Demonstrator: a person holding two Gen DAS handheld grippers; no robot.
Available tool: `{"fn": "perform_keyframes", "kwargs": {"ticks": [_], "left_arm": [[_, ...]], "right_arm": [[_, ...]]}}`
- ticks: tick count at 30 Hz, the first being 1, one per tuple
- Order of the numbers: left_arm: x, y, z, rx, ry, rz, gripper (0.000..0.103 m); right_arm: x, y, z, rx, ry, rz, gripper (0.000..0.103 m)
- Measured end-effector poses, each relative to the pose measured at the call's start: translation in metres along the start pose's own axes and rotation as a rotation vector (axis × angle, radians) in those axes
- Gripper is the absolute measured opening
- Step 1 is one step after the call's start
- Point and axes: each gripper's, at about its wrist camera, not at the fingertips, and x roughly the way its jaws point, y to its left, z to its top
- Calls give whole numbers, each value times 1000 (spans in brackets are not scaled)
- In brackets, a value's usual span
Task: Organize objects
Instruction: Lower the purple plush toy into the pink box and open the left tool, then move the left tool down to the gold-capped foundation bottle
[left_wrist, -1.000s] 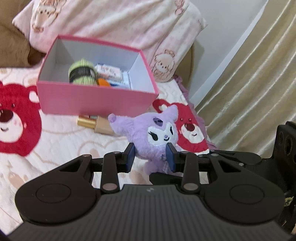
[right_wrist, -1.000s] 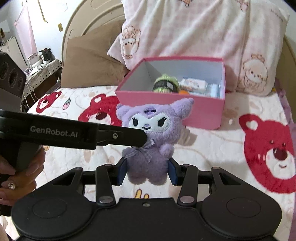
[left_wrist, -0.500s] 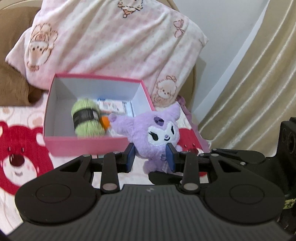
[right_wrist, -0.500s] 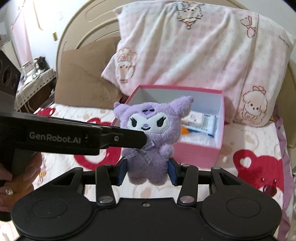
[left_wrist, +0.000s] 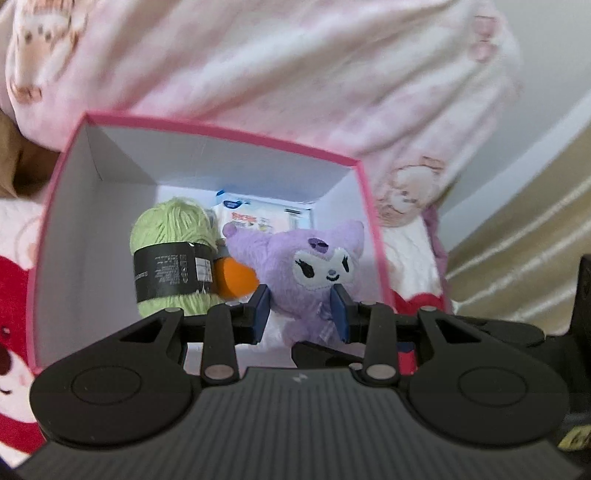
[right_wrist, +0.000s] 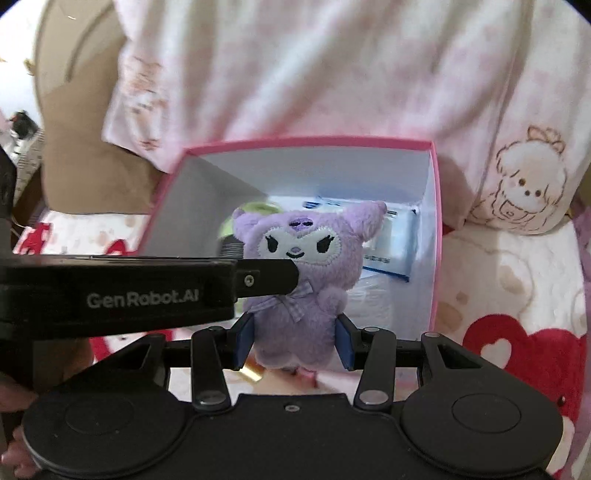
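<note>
1. Left wrist view: left gripper (left_wrist: 301, 314) clamped on the purple plush toy (left_wrist: 314, 266), pads at its lower body. The toy hangs upright over the right half of the open pink box (left_wrist: 221, 129), with the green yarn ball (left_wrist: 171, 254) and an orange object (left_wrist: 236, 277) to its left.
2. Right wrist view: right gripper (right_wrist: 293, 339) also grips the plush toy (right_wrist: 299, 280) at its base; the left gripper's finger (right_wrist: 266, 277) crosses at the neck. Box floor lies directly below: judged next move is a straight lowering.
</note>
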Motion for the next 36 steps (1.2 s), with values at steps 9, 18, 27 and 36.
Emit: {"fn": "perform_keyframes", "kwargs": {"ticks": [9,18,27,36], "left_arm": [[49,16,0,-67,56,0,34],[61,19,-13,-61,59,-7,41],[3,8,-25,122,-28,-27,58],[-78,9,-47,275,-69,-23,60]], "right_arm": [[46,-5,4,-36,83,-121,50],[43,-7,-1,-103,43,-183,61],[-33,3,-38,-141,-87,-112,62],[-99,24,-90,-196,-165,-54,65]]}}
